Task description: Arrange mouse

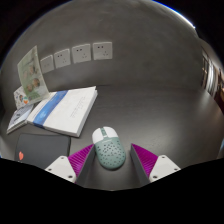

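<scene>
A pale grey-green mouse with a speckled, perforated shell and a white front lies on the dark grey table. It sits between the fingers of my gripper, its white end pointing away from me. The left magenta pad is right against its side. A narrow gap shows between the mouse and the right pad. The gripper is open around the mouse, which rests on the table.
A stack of white and blue books lies beyond the left finger, with a greenish box standing behind it. Several white wall sockets line the grey wall. A small dark object lies beside the left finger.
</scene>
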`<act>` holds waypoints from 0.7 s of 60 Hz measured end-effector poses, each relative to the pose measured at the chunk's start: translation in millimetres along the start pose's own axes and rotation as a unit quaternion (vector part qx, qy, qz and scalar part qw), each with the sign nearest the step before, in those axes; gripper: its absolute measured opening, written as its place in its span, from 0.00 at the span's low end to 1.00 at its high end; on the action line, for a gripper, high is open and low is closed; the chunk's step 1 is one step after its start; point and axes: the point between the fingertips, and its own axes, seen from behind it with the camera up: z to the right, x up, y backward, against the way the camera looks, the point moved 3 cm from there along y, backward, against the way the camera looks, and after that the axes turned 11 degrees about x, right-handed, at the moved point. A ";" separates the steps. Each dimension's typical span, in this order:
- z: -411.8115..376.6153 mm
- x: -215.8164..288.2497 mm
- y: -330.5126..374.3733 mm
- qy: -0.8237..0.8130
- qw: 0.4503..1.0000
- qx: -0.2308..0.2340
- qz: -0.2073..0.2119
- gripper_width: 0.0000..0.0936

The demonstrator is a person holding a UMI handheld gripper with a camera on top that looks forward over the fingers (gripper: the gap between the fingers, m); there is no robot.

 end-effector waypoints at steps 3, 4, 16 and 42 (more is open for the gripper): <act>3.8 3.3 -3.0 -0.002 1.000 -0.007 0.006 0.76; 4.8 4.2 -4.0 -0.002 1.000 -0.007 0.009 0.70; 10.3 9.4 2.0 -0.031 0.998 0.013 0.058 0.49; -164.5 25.5 170.0 0.046 0.987 0.082 0.127 0.46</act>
